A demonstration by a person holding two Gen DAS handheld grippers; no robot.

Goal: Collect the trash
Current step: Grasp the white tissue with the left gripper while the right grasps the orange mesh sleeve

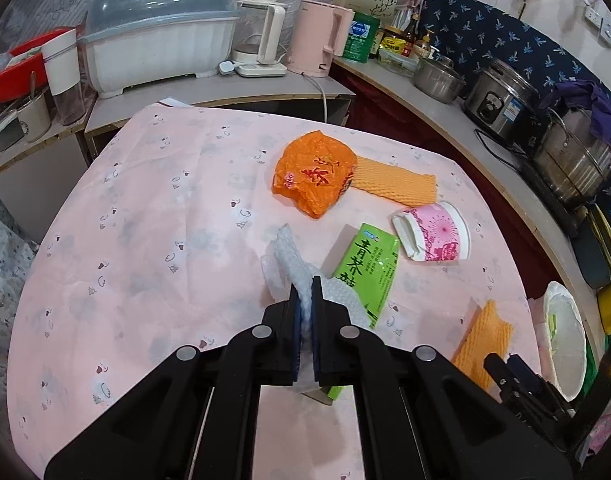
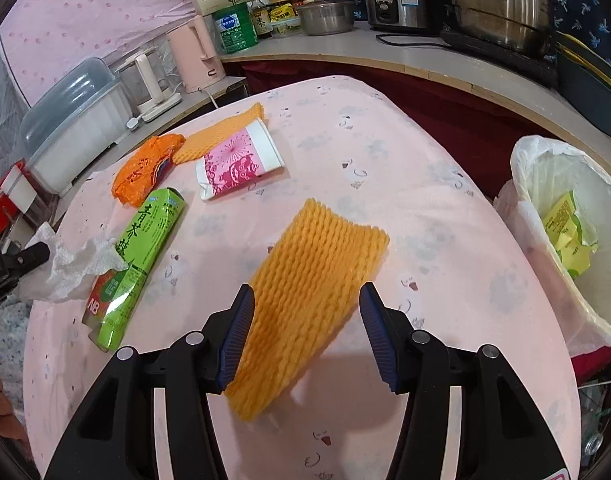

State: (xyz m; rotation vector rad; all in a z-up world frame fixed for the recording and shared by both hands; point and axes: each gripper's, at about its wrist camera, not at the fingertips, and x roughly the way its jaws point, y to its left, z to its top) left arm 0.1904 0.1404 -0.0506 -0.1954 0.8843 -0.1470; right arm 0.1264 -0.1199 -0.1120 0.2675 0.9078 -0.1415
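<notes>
My left gripper is shut on a crumpled white bubble-wrap sheet, lifted a little off the pink tablecloth. The sheet overlaps a green tea packet. Seen from the right wrist, my right gripper stands open over an orange foam net lying on the cloth. Its left pad is at the net's edge and its right pad is clear of it. A pink paper cup, an orange plastic bag and a second foam net lie farther back.
A bin with a white liner stands off the table's right side, with yellow-green wrappers inside. Counters behind and to the right carry kettles, a covered dish rack, pots and a rice cooker.
</notes>
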